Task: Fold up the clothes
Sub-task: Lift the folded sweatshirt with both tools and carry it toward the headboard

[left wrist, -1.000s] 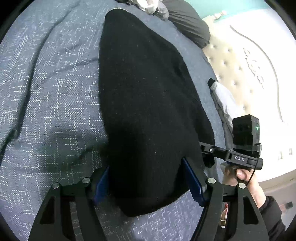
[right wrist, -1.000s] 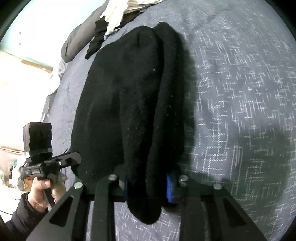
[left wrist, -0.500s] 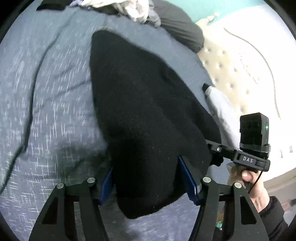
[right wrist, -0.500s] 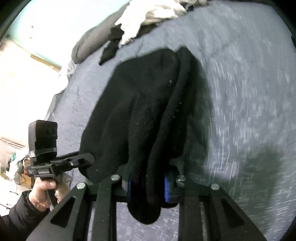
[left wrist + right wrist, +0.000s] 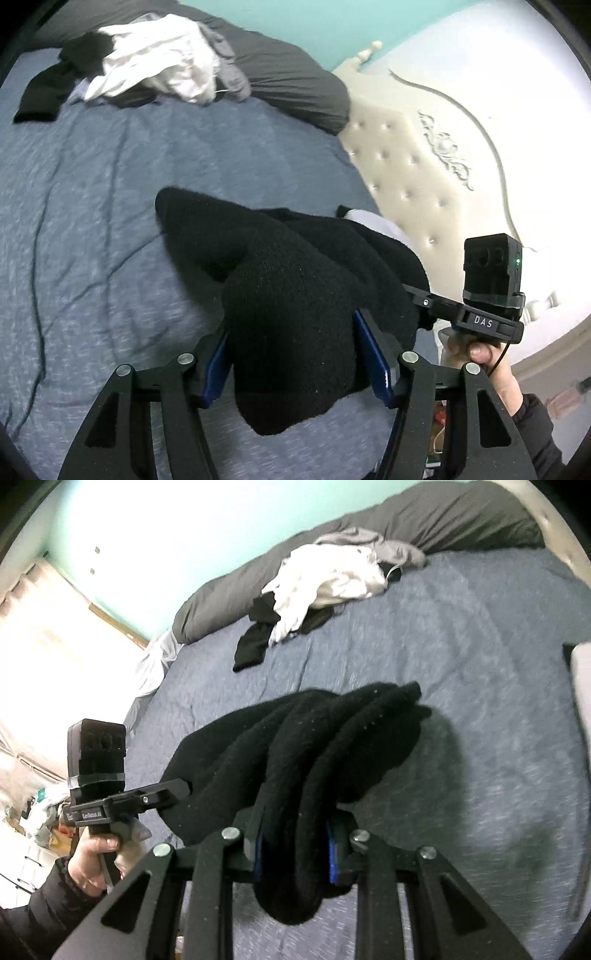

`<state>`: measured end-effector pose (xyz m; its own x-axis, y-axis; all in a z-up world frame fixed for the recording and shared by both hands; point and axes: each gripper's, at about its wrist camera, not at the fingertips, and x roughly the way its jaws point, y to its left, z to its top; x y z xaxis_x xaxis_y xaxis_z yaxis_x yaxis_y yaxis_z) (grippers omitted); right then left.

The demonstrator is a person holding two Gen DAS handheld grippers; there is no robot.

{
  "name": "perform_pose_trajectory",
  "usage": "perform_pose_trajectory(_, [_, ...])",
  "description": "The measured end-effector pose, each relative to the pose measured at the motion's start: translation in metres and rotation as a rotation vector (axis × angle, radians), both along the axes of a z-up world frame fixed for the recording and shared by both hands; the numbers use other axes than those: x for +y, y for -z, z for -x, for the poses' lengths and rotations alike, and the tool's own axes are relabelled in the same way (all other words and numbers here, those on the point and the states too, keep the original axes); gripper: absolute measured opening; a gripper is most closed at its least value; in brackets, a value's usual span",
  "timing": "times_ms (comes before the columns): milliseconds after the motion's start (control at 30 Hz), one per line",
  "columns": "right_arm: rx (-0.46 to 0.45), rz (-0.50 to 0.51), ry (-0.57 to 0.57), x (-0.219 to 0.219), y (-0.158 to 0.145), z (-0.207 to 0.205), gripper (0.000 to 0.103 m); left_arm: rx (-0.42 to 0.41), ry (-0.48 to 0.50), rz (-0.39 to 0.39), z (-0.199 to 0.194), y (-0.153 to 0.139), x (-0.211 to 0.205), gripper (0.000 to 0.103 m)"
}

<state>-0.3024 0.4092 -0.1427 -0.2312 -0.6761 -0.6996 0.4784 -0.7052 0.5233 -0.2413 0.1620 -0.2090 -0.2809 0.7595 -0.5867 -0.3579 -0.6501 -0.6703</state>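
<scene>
The left gripper [image 5: 295,354] is clamped on a thick bunch of the black fleece garment [image 5: 295,295], its 2 blue pads [image 5: 373,354] pressing the fabric from either side with the jaws set fairly wide around the bulk. In the left wrist view the garment hangs between the fingers and trails up toward 11 o'clock, where its far end meets the blue-grey bedspread [image 5: 92,221].

The right gripper [image 5: 293,853] is closed narrowly on another gathered edge of the same garment [image 5: 314,757], the cloth squeezed between its blue pads [image 5: 332,856] and drooping below them at 6 o'clock. From there the folds run up toward 1 o'clock and cast a shadow on the bedspread [image 5: 461,664].

In the left wrist view the right hand [image 5: 480,354] shows at 4 o'clock, gripping its handle. In the right wrist view the left hand [image 5: 96,856] shows at 8 o'clock, in a dark sleeve.

A pile of white and black clothes [image 5: 147,66] lies at 11 o'clock in the left view, against a long dark grey pillow [image 5: 295,81]. A cream tufted headboard [image 5: 406,166] stands at 2 o'clock.
</scene>
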Motion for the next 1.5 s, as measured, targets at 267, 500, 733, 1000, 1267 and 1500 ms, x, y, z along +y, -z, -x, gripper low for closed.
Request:
perform_pose_trajectory(267, [0.064,-0.007,0.044,0.056,-0.049,0.009,0.023,0.052,0.048,-0.016,0.004,-0.048,0.057,0.066])
perform_pose_trajectory(500, [0.119,-0.025,0.092,0.108,-0.081,0.020,0.023,0.091,0.098,-0.043,0.010,-0.076,0.115,0.066])
perform_pose_trajectory(733, [0.154,-0.035,0.132,0.156,-0.096,0.029,0.023,0.121,0.146,-0.046,0.019,-0.090,0.171,0.066])
perform_pose_trajectory(1000, [0.176,-0.040,0.162,0.199,-0.101,0.041,0.023,0.130,0.173,-0.048,0.026,-0.094,0.219,0.066])
perform_pose_trajectory(1267, [0.197,-0.032,0.188,0.237,-0.102,0.056,0.023,0.139,0.190,-0.056,0.033,-0.100,0.264,0.066])
perform_pose_trajectory(1500, [0.221,-0.044,0.197,0.262,-0.107,0.068,0.023,0.156,0.196,-0.061,0.038,-0.104,0.296,0.066])
